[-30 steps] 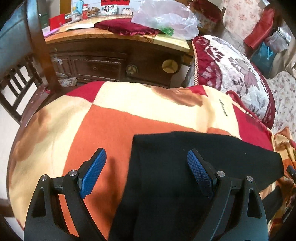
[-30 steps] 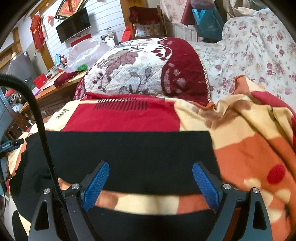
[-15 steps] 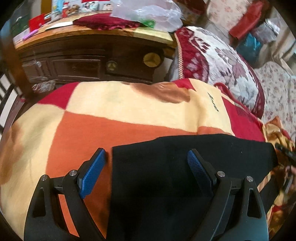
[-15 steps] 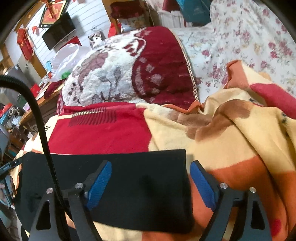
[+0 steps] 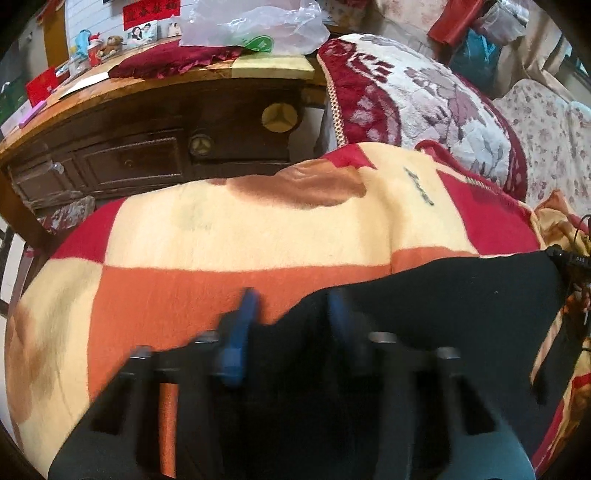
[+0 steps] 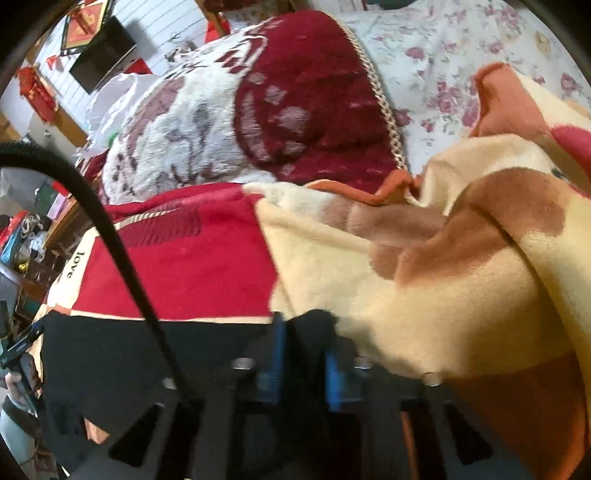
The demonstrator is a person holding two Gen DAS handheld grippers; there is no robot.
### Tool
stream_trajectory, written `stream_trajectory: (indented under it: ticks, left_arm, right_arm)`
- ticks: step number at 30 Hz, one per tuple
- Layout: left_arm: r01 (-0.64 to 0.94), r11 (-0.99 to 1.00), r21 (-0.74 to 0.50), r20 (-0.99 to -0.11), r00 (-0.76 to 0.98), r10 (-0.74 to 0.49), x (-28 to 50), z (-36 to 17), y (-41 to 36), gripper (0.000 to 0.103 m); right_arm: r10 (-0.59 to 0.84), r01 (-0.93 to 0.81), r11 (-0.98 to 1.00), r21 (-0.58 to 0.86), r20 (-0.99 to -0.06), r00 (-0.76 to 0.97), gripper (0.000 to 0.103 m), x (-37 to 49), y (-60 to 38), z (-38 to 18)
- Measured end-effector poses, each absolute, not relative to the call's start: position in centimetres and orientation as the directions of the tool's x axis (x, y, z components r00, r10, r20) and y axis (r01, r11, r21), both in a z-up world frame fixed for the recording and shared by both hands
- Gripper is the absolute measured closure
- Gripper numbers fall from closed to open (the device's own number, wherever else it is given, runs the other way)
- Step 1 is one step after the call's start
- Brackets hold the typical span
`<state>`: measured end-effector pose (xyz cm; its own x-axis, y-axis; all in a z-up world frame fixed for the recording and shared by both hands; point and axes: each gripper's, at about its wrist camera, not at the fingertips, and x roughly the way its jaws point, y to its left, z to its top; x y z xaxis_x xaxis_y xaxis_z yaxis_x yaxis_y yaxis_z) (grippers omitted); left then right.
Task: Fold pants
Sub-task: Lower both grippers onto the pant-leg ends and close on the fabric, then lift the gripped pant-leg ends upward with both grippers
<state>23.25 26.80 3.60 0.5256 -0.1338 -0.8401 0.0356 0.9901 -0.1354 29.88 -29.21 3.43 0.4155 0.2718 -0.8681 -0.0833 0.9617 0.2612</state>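
Item: black soft knit pants (image 5: 443, 306), lying flat as a dark band on a fleece blanket in cream, orange and red blocks (image 5: 229, 236), which covers a bed. Left tongs (image 5: 291, 314): black frame, blue ribbed pads, jaws closing at the left edge of the pants; black cloth sits between the pads, which stand narrow but blurred, so a firm pinch cannot be confirmed. Right tongs (image 6: 304, 354): same make, jaws drawn nearly together on the right end of the pants, a bunch of black fabric rising between the pads. Surroundings: burgundy and white plush cushion (image 5: 424, 92) beyond the blanket; dark carved wooden counter (image 5: 155, 144) carrying a clear plastic bag (image 5: 255, 22) and small clutter; floral bedsheet (image 6: 461, 62) on the far side. Risks, as judged: either pair of tongs may catch the blanket along with the pants, since the fleece lies directly beneath and bulges just beside the right pads, dragging the bedding up on lifting; a shallow bite on the left edge may slip, leaving the fold skewed.
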Motion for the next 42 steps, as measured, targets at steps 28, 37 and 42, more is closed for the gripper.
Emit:
stream_trajectory:
  ticks: [28,37,42]
  left_arm:
    - [0.107,0.959,-0.264,-0.727,0.631,-0.270,3.3,9.2,26.2,0.093]
    - [0.030,0.943,-0.332,-0.751,0.596,-0.284,-0.1,6.1,27.1,0.091]
    - [0.010,0.947,-0.321,-0.773,0.574,-0.268,-1.6,6.7,27.3,0.082]
  right_arm:
    - [0.332,-0.162,0.943,0.290,-0.816,0.472,0.097,10.6,-31.6,11.7]
    - [0.263,-0.187,0.958,0.219,-0.929,0.261,0.091,8.4,-30.0,7.3]
    - [0.265,-0.185,0.959,0.215,-0.912,0.313,0.065,7.4,-30.0,8.8]
